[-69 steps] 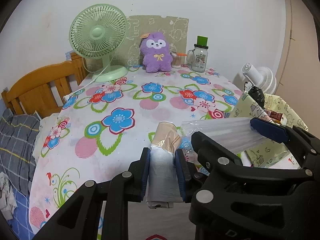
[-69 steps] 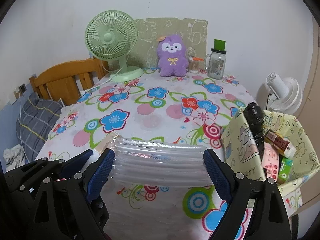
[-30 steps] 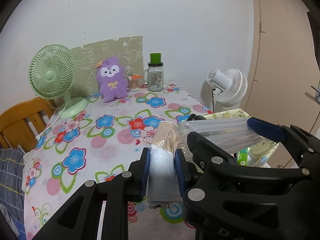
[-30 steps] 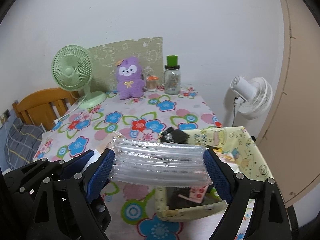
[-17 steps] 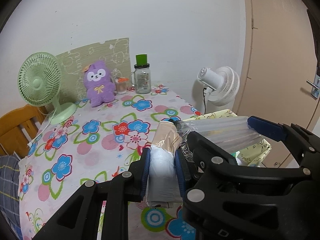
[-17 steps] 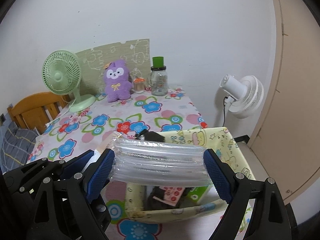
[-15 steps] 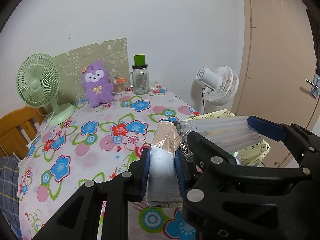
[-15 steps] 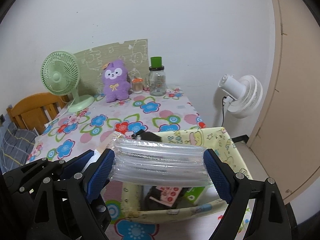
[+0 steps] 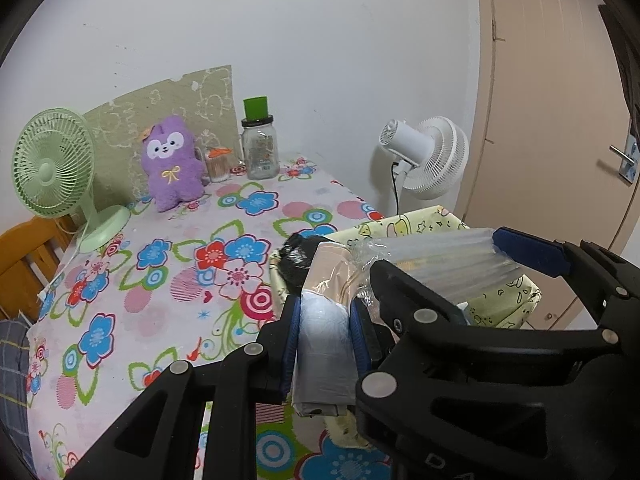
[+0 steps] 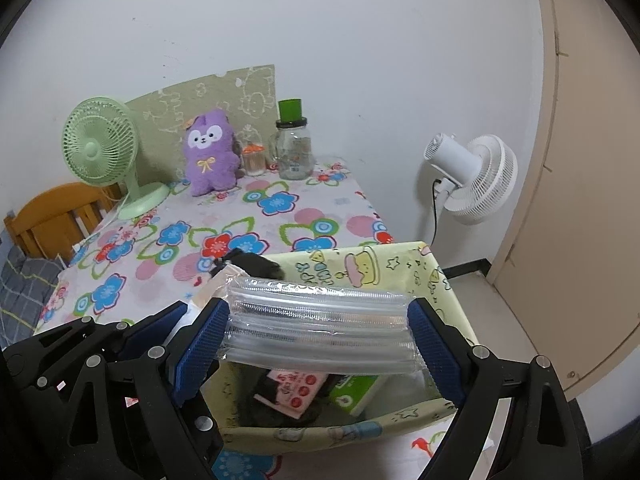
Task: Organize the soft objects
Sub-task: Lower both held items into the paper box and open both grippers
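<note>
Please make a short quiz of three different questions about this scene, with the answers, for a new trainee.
1. True or false: the right tongs are shut on the clear air-cushion pack, which hangs above the yellow fabric bin.
2. What do the left tongs grip? A) the purple plush toy B) a wrapped grey roll C) the glass jar
3. Fill in: the green fan stands on the ____ tablecloth.

Key: 1 true; 2 B; 3 floral.
</note>
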